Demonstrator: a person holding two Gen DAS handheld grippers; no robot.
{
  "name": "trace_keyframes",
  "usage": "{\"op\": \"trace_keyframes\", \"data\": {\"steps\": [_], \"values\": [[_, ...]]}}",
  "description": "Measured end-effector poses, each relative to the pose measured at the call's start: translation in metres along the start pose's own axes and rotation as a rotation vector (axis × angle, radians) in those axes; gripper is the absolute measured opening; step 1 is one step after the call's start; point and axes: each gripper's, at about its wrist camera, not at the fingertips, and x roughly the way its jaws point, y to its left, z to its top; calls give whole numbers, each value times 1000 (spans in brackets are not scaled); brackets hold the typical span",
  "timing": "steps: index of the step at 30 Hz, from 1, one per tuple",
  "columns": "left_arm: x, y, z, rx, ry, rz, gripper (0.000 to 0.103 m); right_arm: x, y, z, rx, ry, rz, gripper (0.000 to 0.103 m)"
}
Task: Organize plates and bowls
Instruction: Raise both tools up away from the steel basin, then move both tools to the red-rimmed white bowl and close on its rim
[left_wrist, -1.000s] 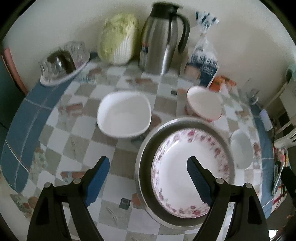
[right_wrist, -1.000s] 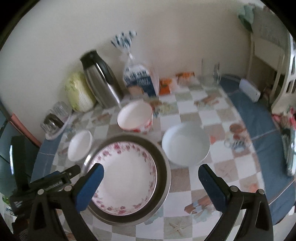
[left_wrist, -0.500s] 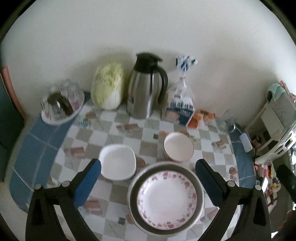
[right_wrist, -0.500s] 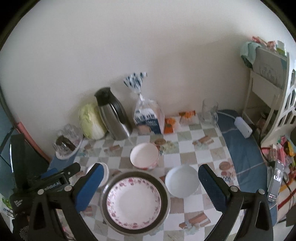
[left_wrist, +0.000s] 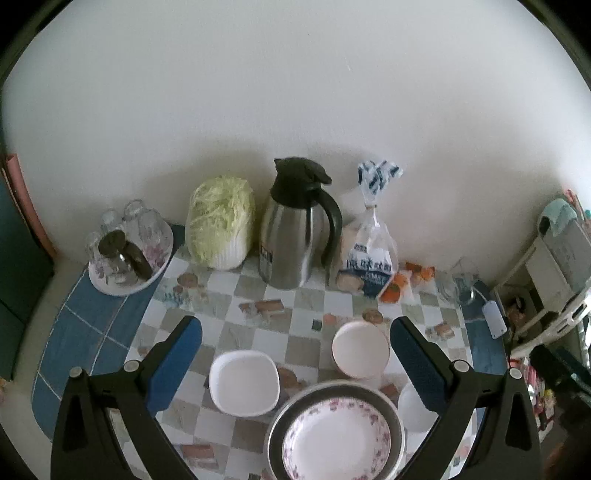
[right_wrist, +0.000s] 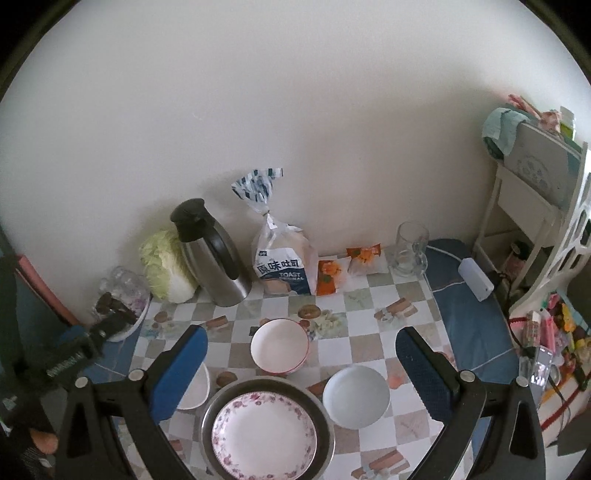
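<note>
A flower-rimmed plate (left_wrist: 336, 439) lies inside a metal basin (left_wrist: 391, 413) at the near table edge; both show in the right wrist view, the plate (right_wrist: 264, 432) inside the basin (right_wrist: 325, 417). A white squarish bowl (left_wrist: 243, 382) sits left of the basin. A red-rimmed bowl (left_wrist: 360, 349) stands behind it, also in the right wrist view (right_wrist: 279, 345). A round white bowl (right_wrist: 356, 397) lies right of the basin. My left gripper (left_wrist: 295, 363) and right gripper (right_wrist: 301, 373) are both open, empty and high above the table.
Along the wall stand a cabbage (left_wrist: 219, 225), a steel thermos jug (left_wrist: 295, 230), a bread bag (right_wrist: 282, 264), snack packets (right_wrist: 328, 277) and a glass mug (right_wrist: 410, 249). A tray of glasses (left_wrist: 129, 254) sits far left. A white shelf (right_wrist: 532, 206) stands right.
Both grippers have risen and pulled back from the table, so the dishes look smaller and lower. The left gripper's fingers have opened wider. The dishes have not moved.
</note>
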Motion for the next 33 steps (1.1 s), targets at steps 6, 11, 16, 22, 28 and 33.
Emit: {"op": "trace_keyframes", "data": {"steps": [6, 11, 16, 22, 28, 33], "values": [[32, -3, 16, 6, 42, -26, 102, 41, 4, 7, 1, 57, -16, 103], [65, -2, 18, -2, 55, -13, 102, 81, 8, 8, -6, 110, -19, 103], [107, -2, 16, -6, 104, -14, 102, 125, 9, 4, -27, 162, -33, 103], [164, -10, -3, 2, 220, -42, 102, 184, 7, -14, -12, 260, -25, 103], [206, -8, -23, -12, 305, -64, 102, 231, 4, -37, -26, 343, -36, 103], [230, -15, -30, 31, 329, -85, 102, 258, 3, -48, -34, 379, -34, 103]]}}
